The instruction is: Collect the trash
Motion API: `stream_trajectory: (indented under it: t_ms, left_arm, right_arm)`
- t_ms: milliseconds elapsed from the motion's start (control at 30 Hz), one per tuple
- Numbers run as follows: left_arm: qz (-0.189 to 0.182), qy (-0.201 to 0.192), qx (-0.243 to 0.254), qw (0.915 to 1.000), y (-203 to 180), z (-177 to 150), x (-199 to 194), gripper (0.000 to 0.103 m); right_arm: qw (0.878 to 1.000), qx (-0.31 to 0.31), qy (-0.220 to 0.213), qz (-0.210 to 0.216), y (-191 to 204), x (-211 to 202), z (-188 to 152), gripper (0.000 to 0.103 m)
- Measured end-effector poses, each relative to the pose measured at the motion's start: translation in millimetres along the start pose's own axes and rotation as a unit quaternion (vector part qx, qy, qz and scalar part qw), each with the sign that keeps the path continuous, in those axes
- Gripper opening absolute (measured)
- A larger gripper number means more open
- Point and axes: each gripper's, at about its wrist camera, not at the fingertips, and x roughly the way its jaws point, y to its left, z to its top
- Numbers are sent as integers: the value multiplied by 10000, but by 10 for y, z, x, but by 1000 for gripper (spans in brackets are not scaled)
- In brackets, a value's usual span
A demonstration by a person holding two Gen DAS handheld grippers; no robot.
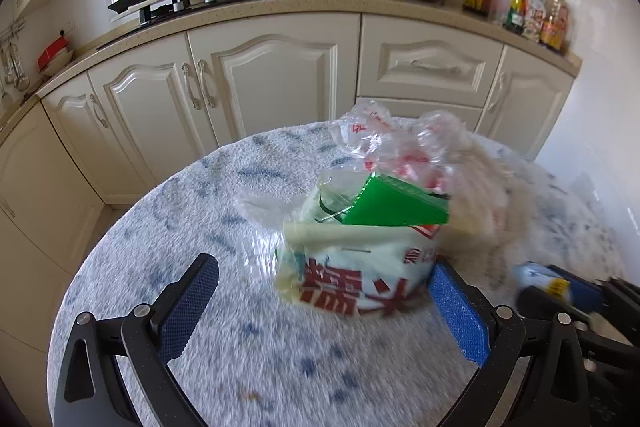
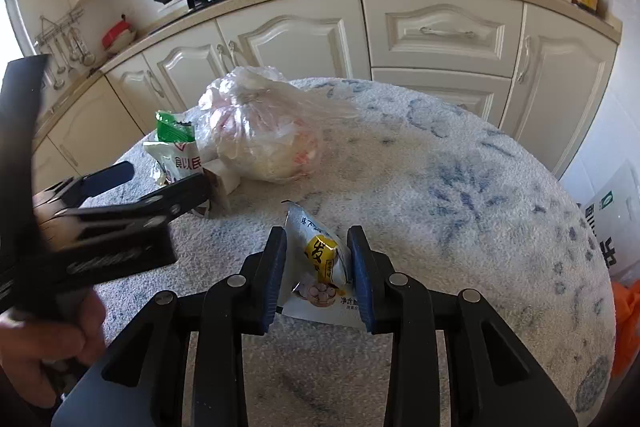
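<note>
a small crumpled snack wrapper (image 2: 320,267) is pinched between the pads of the right gripper (image 2: 318,277), just above the fluffy table cover (image 2: 440,187). the left gripper (image 1: 320,301) is spread wide around the white bag with red lettering (image 1: 352,279), one pad touching its side, nothing yet clamped. the bag is judged light, thin and slippery, so a fold near its top edge is better pinched.

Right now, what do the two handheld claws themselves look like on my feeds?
Both match: the left claw and right claw have matte black angular linkage arms joined by round silver pivot pins, and flat fingers faced with textured blue pads. No cables or markings are visible. No sleeve shows at the hand.
</note>
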Motion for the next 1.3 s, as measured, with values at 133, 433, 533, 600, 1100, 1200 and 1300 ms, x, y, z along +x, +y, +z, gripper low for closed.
stream_trajectory:
  t_ms: [133,433,533,600,1100,1200,1300]
  left_arm:
    - [-475,98,-48,9988,22,40,123,69]
    - [-751,-6,-164,9970,213,-131,-2,68]
    - [-742,-82,-187,9970,242,-247,-208,68]
    - [-743,-153,-210,9969,249,-326,-393,68]
    - [-1190,-852,-22,9892,50,-1086,-2114,68]
    - [-1236,-991,76,9873,-13,-1193,-2387,68]
    - [-1286,-1089,141,9856,-72,-1283,-2603,68]
  right_arm:
    - [10000,47,-3,28,-29,-30,-19,32]
    - [9997,237,41,-4,-42,-271,-198,32]
    - [9996,278,16,-41,-29,-435,-272,32]
    - [9995,308,-31,-60,-4,-573,-324,32]
    - [9977,270,-604,-166,328,-1835,-743,32]
    - [9971,285,-680,-209,339,-2008,-836,32]
    - [9965,301,-750,-216,335,-2142,-906,32]
